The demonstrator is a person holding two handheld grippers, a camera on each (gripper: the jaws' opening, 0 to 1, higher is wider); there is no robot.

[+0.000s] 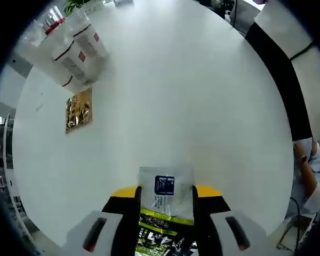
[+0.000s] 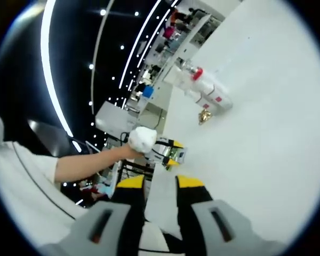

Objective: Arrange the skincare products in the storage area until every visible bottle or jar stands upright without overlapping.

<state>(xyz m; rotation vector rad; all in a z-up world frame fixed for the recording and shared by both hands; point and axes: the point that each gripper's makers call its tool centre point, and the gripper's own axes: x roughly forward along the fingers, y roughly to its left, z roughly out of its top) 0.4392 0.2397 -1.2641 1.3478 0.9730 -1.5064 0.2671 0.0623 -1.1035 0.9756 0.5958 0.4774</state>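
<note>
1. Yellow-tipped, the left gripper (image 1: 167,200) was clamped on a clear sachet (image 1: 166,200), near edge of the white counter (image 1: 192,106).
2. Its right gripper (image 2: 160,186) held nothing, jaws apart.
3. Far left lay the toppled skincare bottles (image 1: 77,50), long axes pointing far, a gold packet (image 1: 78,109) nearer.
4. Judging by position, the left gripper was closer.

Sachet (image 1: 165,198) between tongs (image 1: 166,205), above table (image 1: 192,106).
</note>
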